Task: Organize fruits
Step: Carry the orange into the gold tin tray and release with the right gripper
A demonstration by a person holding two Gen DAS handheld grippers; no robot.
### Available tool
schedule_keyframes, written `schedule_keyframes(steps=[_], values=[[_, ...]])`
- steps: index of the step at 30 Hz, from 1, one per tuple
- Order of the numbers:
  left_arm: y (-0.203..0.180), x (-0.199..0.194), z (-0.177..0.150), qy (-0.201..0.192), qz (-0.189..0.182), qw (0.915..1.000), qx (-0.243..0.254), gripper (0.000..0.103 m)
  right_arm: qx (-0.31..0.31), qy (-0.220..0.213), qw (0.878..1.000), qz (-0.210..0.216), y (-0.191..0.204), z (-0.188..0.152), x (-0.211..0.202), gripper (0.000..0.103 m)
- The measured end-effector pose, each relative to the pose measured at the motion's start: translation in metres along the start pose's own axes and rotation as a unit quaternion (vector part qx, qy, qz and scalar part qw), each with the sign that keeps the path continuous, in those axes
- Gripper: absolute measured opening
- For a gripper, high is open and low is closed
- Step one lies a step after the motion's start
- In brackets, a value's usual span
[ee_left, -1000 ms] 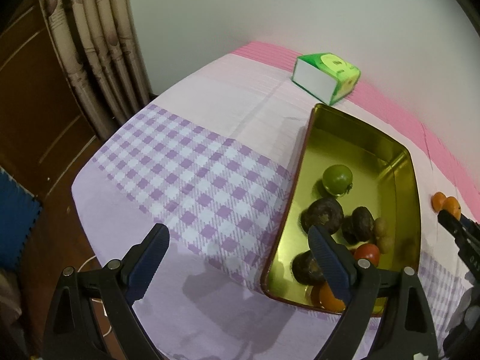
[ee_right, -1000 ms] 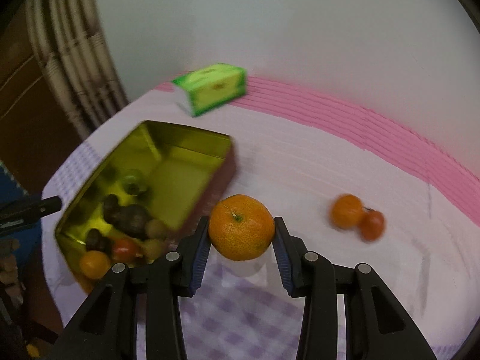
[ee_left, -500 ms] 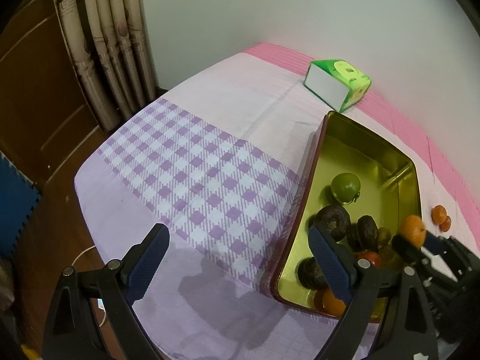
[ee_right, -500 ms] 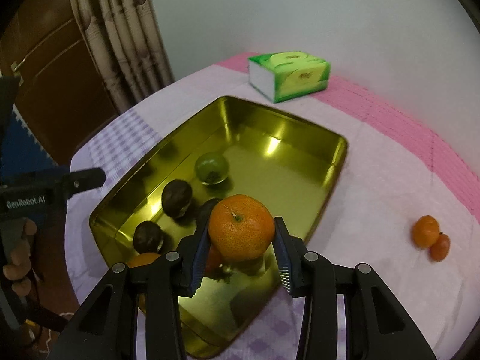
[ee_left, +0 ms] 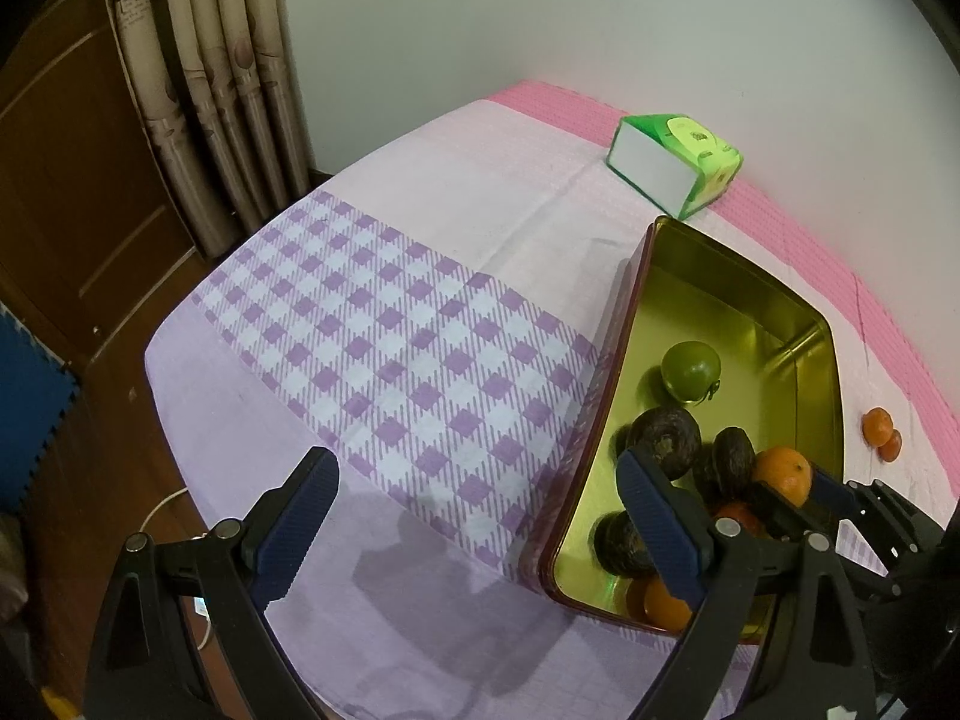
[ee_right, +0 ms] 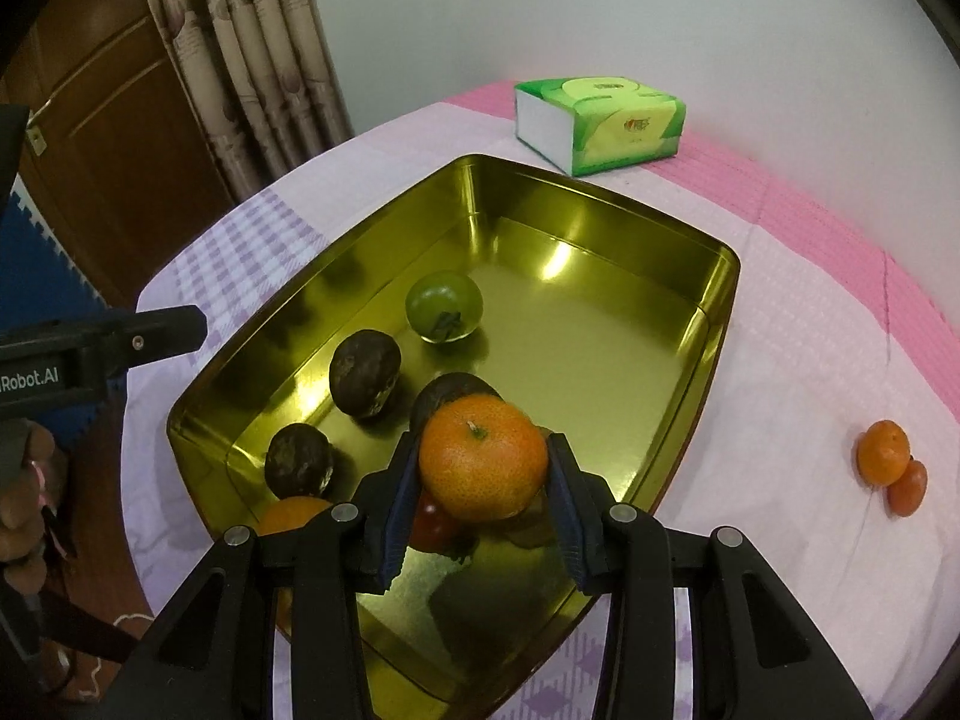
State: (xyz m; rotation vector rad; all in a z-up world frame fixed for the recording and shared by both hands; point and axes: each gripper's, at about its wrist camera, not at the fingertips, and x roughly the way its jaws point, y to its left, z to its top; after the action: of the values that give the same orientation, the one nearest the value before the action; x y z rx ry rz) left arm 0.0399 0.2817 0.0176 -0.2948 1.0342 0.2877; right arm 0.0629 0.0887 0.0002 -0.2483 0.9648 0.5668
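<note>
My right gripper (ee_right: 483, 483) is shut on an orange mandarin (ee_right: 483, 465) and holds it over the near part of a gold tin tray (ee_right: 717, 312). In the tray lie a green fruit (ee_right: 444, 306), dark wrinkled fruits (ee_right: 365, 372), a red fruit (ee_right: 432, 525) and another orange fruit (ee_right: 288, 513). Two small mandarins (ee_right: 882, 450) rest on the cloth to the right of the tray. My left gripper (ee_left: 474, 531) stands open above the purple check cloth, left of the tray (ee_left: 600, 420); the held mandarin (ee_left: 783, 474) and the right gripper (ee_left: 798, 489) show at its lower right.
A green tissue box (ee_right: 600, 123) stands behind the tray near the wall. The table (ee_left: 372, 330) is covered in purple check and pink cloth. Curtains (ee_left: 204, 78) and a wooden door (ee_left: 66, 180) lie beyond the left edge. A person's hand (ee_right: 24, 492) holds the left gripper.
My right gripper carried the mandarin leftward from the cloth beside the tray to over the tray's near end, and sank closer to the fruits. My left gripper has stayed put.
</note>
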Motion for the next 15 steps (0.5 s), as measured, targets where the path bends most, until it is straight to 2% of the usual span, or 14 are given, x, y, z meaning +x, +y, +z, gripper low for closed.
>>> schedule_keyframes(steps=[9, 15], values=[[-0.001, 0.0, 0.0, 0.0, 0.001, 1.0, 0.0, 0.092, 0.007, -0.003, 1.0, 0.003, 0.0, 0.001, -0.002, 0.043], [-0.001, 0.0, 0.0, -0.001, 0.002, 1.0, -0.001, 0.092, 0.011, -0.02, 1.0, 0.015, -0.001, 0.005, -0.011, 0.049]])
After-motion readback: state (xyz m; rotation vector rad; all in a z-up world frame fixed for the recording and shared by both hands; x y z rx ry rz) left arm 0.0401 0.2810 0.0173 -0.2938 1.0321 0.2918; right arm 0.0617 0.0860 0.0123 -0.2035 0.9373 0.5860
